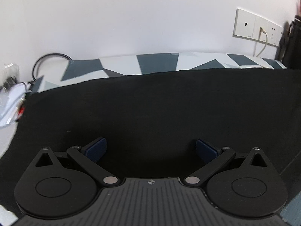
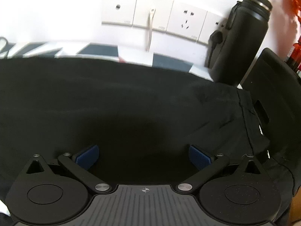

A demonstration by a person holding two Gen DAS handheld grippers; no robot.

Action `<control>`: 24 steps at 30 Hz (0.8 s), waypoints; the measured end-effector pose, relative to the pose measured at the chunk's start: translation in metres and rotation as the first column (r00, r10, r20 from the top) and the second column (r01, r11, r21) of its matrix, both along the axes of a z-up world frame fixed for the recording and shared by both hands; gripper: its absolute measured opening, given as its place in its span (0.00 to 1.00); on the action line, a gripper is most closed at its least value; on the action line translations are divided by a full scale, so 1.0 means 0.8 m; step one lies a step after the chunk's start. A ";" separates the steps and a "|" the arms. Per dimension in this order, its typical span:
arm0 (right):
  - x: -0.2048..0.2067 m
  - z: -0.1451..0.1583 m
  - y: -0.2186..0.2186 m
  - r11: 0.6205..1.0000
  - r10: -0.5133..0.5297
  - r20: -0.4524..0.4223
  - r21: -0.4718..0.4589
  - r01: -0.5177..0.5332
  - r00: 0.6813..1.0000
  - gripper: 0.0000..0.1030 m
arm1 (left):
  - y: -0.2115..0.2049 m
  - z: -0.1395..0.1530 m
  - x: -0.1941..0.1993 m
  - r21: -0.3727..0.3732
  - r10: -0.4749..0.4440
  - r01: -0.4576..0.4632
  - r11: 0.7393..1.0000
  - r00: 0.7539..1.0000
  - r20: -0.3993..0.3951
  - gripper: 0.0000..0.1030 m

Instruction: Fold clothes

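Note:
A black garment (image 1: 150, 103) lies spread flat over a table covered by a grey-and-white triangle-patterned cloth (image 1: 158, 64). My left gripper (image 1: 151, 148) hovers just above the garment, open, with nothing between its blue pads (image 1: 96, 147). In the right wrist view the same black garment (image 2: 131, 98) fills the frame, with a stitched hem (image 2: 244, 109) at its right side. My right gripper (image 2: 144, 155) is also open and empty above the fabric, blue pads (image 2: 199, 157) wide apart.
A white wall with a socket panel (image 2: 156, 15) and a plugged white cable (image 2: 150, 30) runs behind the table. A black bottle (image 2: 242, 37) stands at the back right beside a dark flat object (image 2: 272, 79). Cables and a clear bag (image 1: 9, 86) lie at the left edge.

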State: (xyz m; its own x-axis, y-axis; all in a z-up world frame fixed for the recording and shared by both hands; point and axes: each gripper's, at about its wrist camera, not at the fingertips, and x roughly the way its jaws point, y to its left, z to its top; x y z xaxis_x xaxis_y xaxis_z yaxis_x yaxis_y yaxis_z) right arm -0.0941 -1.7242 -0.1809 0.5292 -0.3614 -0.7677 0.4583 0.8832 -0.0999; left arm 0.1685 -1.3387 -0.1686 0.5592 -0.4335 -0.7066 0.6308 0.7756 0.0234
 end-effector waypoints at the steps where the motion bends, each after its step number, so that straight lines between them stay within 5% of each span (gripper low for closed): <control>1: -0.002 -0.002 -0.001 1.000 -0.005 -0.004 0.012 0.005 1.000 0.99 | 0.007 0.000 0.002 -0.003 0.012 -0.012 1.000 1.000 -0.016 1.00; 4: -0.017 -0.006 -0.018 0.991 -0.064 0.016 0.119 0.062 0.998 0.99 | 0.026 -0.002 0.000 -0.014 0.028 -0.028 1.000 0.999 -0.024 1.00; 13: -0.040 -0.014 -0.005 0.996 -0.071 0.093 0.066 0.065 0.993 0.99 | 0.041 -0.012 -0.026 -0.077 0.040 -0.035 0.996 0.997 0.059 1.00; 24: -0.044 -0.020 0.001 0.995 -0.098 0.148 0.029 0.094 0.984 0.99 | 0.045 -0.012 -0.030 -0.088 0.046 -0.040 0.995 0.997 0.067 1.00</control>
State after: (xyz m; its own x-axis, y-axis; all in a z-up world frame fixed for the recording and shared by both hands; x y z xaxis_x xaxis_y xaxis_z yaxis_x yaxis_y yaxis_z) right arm -0.1297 -1.7236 -0.1969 0.6020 -0.3999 -0.6912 0.5493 0.8356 -0.0051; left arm 0.1443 -1.3029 -0.1782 0.6248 -0.4657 -0.6267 0.5957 0.8032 -0.0030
